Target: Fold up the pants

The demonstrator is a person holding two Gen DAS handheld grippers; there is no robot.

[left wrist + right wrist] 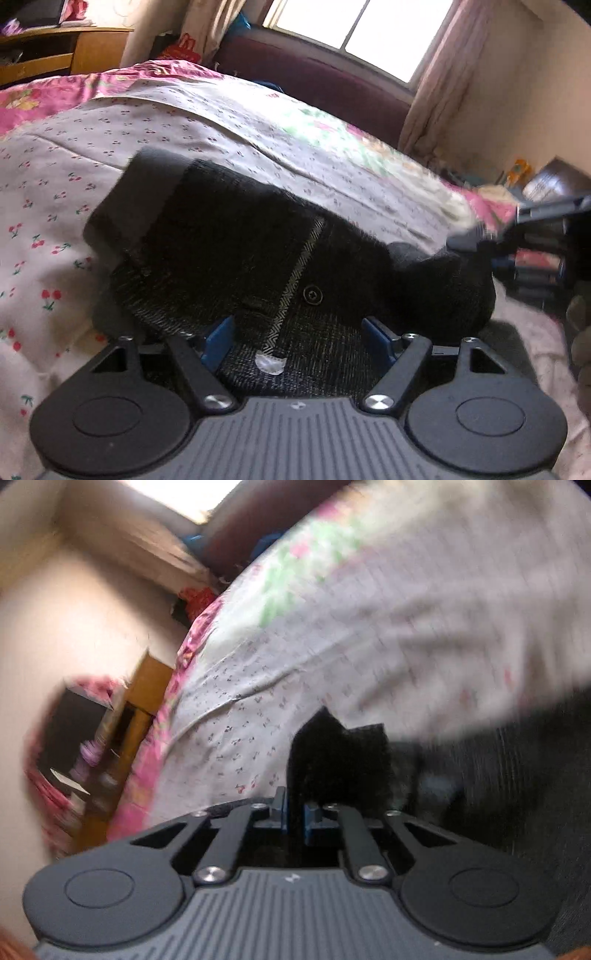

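Dark herringbone pants [236,243] lie bunched on the bed, waist end with a button [313,294] toward me. My left gripper [301,338] is open, its blue pads either side of the waistband fabric, resting over it. My right gripper [294,818] is shut on a fold of the dark pants [332,760], which stands up between its blue pads. In the left wrist view the right gripper [480,240] shows at the right edge, holding the pants' far corner. The right wrist view is tilted and motion-blurred.
The bed carries a cherry-print sheet [55,192] and a pink floral quilt [44,92]. A wooden desk [55,51] stands at back left, a window [354,33] and dark sofa [314,74] behind, stacked books [535,258] at right.
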